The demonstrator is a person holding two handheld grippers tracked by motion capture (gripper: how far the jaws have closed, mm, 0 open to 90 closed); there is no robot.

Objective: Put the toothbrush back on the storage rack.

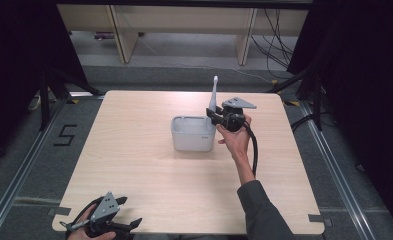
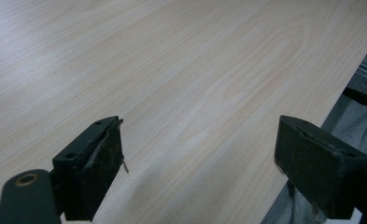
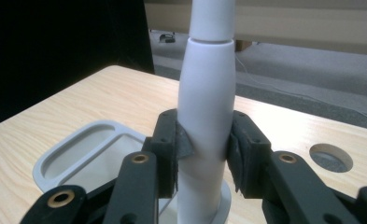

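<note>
High view: the right hand-held gripper (image 1: 215, 116) grips an upright white toothbrush (image 1: 213, 95) at the holder's (image 1: 193, 134) two-o'clock corner, long axis vertical. The left hand-held gripper (image 1: 126, 212) idles at the bench's (image 1: 134, 160) seven o'clock, well apart.

Left gripper view: jaws wide, over bare bench.

Right gripper view: jaws clamp the toothbrush (image 3: 205, 116) handle; the holder (image 3: 69, 156) lies toward eight o'clock.

white toothbrush (image 3: 205, 107), grey holder (image 1: 193, 134), pale woodgrain table (image 1: 134, 150)
</note>
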